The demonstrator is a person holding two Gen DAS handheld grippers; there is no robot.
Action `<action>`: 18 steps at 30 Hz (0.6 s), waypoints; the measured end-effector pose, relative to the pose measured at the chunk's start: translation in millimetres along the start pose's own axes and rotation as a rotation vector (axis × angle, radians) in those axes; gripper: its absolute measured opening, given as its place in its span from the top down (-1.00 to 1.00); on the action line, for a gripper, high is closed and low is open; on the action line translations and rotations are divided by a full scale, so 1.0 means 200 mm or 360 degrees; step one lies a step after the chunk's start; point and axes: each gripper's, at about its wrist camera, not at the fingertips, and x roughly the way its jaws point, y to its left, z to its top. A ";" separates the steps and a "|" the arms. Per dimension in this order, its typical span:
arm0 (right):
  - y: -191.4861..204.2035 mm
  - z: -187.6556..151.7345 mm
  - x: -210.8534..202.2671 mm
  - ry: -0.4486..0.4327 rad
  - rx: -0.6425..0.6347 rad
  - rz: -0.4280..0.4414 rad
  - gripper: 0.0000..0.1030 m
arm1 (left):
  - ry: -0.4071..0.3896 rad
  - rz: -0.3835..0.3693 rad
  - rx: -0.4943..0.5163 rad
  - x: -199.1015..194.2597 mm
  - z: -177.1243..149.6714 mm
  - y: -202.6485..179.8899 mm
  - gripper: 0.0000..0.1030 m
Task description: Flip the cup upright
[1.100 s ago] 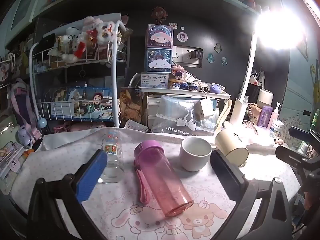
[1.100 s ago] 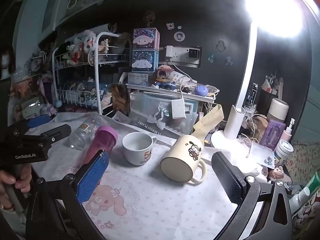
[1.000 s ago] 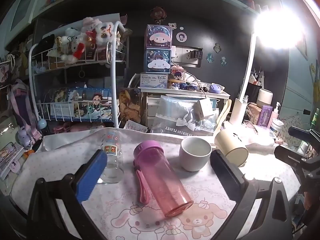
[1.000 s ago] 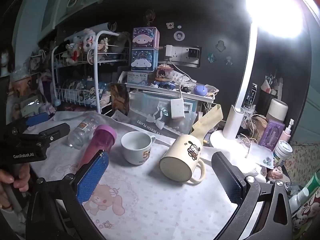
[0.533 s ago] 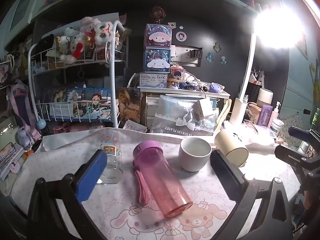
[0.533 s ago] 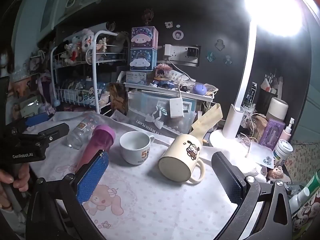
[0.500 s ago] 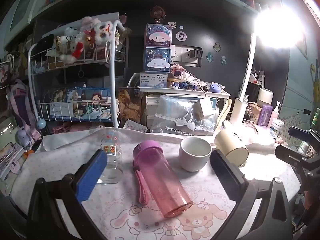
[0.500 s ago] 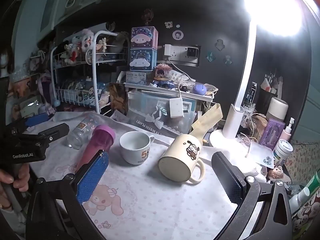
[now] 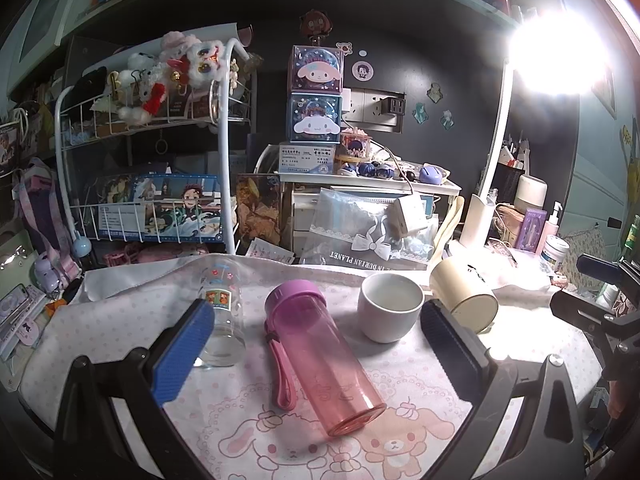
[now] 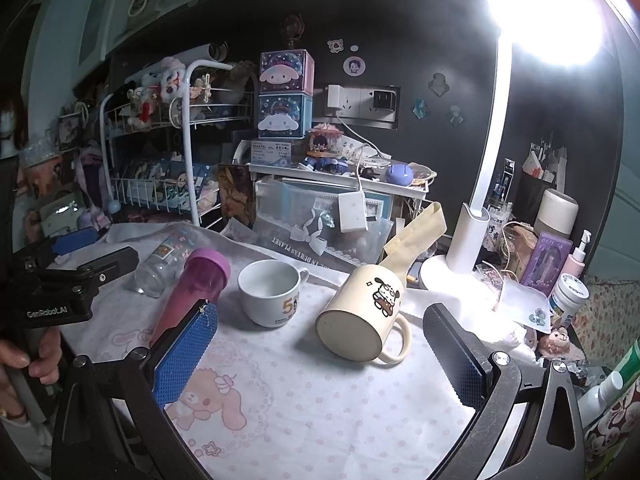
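A cream mug (image 10: pixel 365 314) with a cartoon dog lies tipped on its side on the patterned cloth (image 10: pixel 304 408), base toward me, handle at the lower right. It also shows in the left wrist view (image 9: pixel 464 294). My right gripper (image 10: pixel 320 354) is open and empty, a little short of the mug. My left gripper (image 9: pixel 318 354) is open and empty, its jaws either side of a pink bottle (image 9: pixel 320 356) lying on its side. A white cup (image 10: pixel 272 292) stands upright.
A clear glass bottle (image 9: pixel 220 320) lies left of the pink bottle. A white desk lamp (image 10: pixel 472 236) stands at the back right among small jars and bottles (image 10: pixel 568 292). A wire rack (image 9: pixel 148 176) and stacked boxes (image 9: pixel 316 104) crowd the back.
Both grippers have hardly moved. The right wrist view has drifted very slightly. Nothing was taken hold of or let go.
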 end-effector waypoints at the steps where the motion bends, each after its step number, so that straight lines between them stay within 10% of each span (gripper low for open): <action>1: 0.00 0.00 0.00 0.0000 0.0001 -0.0001 -0.98 | 0.0000 -0.0001 -0.0001 0.00 0.00 0.00 -0.98; 18: -0.01 -0.02 0.02 0.0007 0.0000 0.0001 -0.98 | 0.0005 0.0000 -0.0001 0.01 -0.01 -0.01 -0.98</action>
